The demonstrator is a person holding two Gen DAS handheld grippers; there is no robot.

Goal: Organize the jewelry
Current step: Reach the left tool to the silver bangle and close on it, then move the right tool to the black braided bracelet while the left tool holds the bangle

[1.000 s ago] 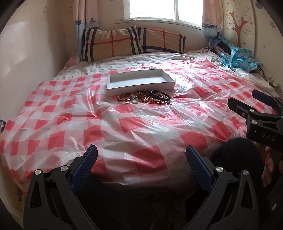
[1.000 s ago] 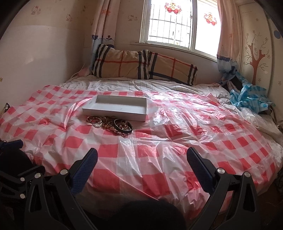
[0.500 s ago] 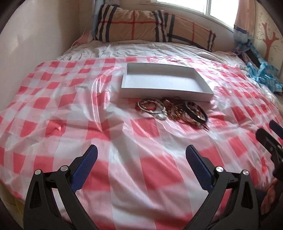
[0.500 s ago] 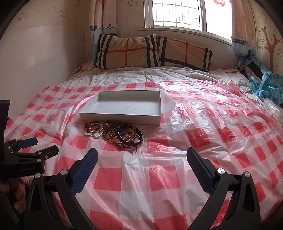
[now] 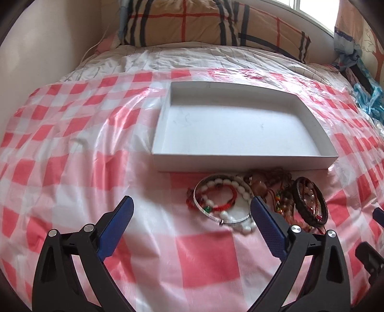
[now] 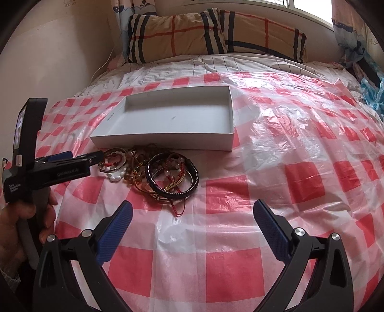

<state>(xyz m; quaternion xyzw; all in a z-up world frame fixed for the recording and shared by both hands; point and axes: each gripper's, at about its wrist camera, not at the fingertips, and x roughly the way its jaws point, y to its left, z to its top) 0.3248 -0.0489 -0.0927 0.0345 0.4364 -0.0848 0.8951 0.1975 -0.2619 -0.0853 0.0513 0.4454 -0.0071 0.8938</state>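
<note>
White tray sits on the bed's red-checked plastic sheet, nothing in it. Jewelry pile lies against the tray's near wall: silver bangle, black bracelet, beads tangled. Left tool spread wide, hovering at the pile's near-left edge, holding nothing. Right tool likewise released, nearer than the pile.

A home bedroom. A bed fills the view, its striped sheet under a red-and-white checked plastic cover. Behind the bed, plaid pillows lean against the wall below a window; patterned curtains hang beside it, and tree-patterned wallpaper shows right of the bed.
</note>
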